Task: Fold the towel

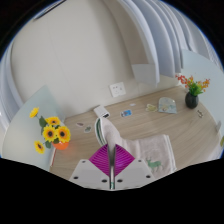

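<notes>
Towel [157, 150] lies pale and rumpled on the wooden surface [140, 125], just ahead of the gripper [112, 168] and off to its right side, untouched.

Gripper view: the two fingers hang above the near edge with their pink pads [112, 160] close together and nothing between them (whether a slit remains I cannot tell). The likely slip is a grasp of only the top fold, so the cloth drags instead of folding. A sweep left could knock the sunflower pot [52, 133]; the white upright object [101, 128] beyond the fingers also stands in reach.
</notes>
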Demonstrator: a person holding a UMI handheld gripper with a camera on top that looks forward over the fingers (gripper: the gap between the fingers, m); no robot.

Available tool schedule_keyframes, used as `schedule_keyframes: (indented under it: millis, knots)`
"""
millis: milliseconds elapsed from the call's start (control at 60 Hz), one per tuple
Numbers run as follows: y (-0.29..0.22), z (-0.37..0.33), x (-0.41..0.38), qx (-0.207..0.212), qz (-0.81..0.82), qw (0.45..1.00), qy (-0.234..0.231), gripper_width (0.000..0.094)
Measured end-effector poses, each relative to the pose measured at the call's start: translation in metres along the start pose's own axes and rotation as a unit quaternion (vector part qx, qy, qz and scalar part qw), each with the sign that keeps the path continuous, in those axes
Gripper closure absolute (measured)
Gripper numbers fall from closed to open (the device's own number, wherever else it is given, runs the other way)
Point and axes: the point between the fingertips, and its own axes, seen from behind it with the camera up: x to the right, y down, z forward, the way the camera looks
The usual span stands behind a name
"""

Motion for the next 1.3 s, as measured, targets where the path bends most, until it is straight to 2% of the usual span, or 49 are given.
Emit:
schedule_keyframes:
  millis: [83, 283, 400, 483, 533, 567, 667, 733, 833, 1017, 1117, 1300]
  knots:
    - [-0.007, 0.002, 0.055, -0.01, 0.005, 1.0, 0.024, 0.0903]
    - [0.023, 0.029, 0.167, -0.052, 0.036, 0.996, 0.071, 0.0902]
    - [0.04, 0.036, 0.205, -0.061, 0.057, 0.992, 0.095, 0.0896]
    - [0.044, 0.035, 0.216, -0.059, 0.053, 0.992, 0.1, 0.0852]
    - [0.044, 0.033, 0.213, -0.057, 0.038, 0.992, 0.102, 0.0754]
    - [0.043, 0.03, 0.216, -0.056, 0.023, 0.992, 0.111, 0.0627]
    - [0.024, 0.005, 0.222, -0.037, -0.032, 0.988, 0.146, 0.0067]
    - [0.005, -0.029, 0.211, -0.018, -0.063, 0.985, 0.157, 0.0096]
    - [-0.008, -0.105, 0.185, -0.014, -0.105, 0.981, 0.16, 0.0086]
    - [-0.001, -0.238, 0.137, -0.009, -0.133, 0.98, 0.149, 0.0083]
    - [0.003, -0.269, 0.125, -0.003, -0.128, 0.982, 0.142, 0.0082]
    - [-0.009, -0.282, 0.126, 0.023, -0.137, 0.978, 0.153, 0.0082]
